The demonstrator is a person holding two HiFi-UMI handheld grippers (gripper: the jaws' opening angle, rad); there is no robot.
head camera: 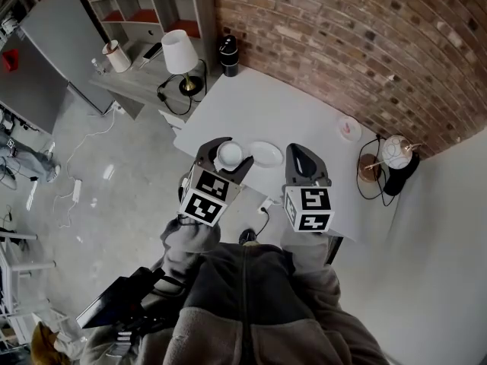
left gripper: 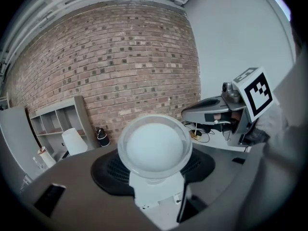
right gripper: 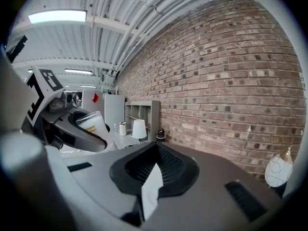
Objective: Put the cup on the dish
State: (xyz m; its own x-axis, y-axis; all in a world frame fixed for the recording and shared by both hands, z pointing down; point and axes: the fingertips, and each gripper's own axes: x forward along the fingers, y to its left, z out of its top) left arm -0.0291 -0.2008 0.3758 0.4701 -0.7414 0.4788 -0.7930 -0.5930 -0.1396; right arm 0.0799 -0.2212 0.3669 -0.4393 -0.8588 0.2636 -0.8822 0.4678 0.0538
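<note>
We are holding the left gripper in the air over the near edge of the white table, and its jaws are clenching a pale, translucent cup from both sides. In the left gripper view the cup is filling the gap between the jaws, its round mouth facing the camera. In the right gripper view it is showing a printed label on its side as it is sitting tilted in the left gripper. The cup is hanging clear of the tabletop, and in the head view it is appearing just to the left of the white dish. The dish is lying flat near the near edge of the table, between the two grippers. We are carrying the right gripper beside the dish on its right. Its jaws are pressing together with nothing between them, as the right gripper view and the left gripper view are both showing. A small pinkish round object is resting near the table's far right corner, close to the brick wall. Beyond the table's left end, a white-shaded lamp is standing on a grey desk.
</note>
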